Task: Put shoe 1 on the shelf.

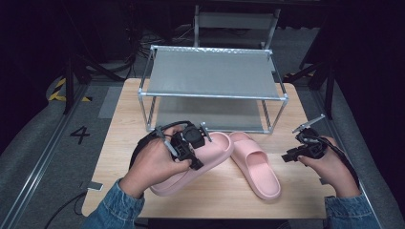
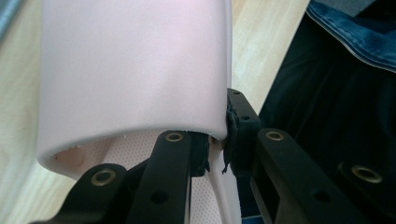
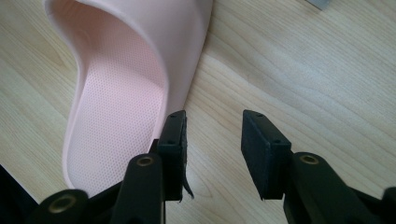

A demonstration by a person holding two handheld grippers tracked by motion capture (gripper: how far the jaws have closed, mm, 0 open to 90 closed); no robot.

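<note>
Pink slipper (image 1: 200,162), heel hidden by the hand, sits clamped in left claw (image 2: 217,149) (right claw (image 3: 212,154) apart, empty).

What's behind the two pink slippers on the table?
Behind the two pink slippers stands a metal rack with two grey shelves. The top shelf is bare. It covers most of the lower shelf, so I can't see all of that.
</note>
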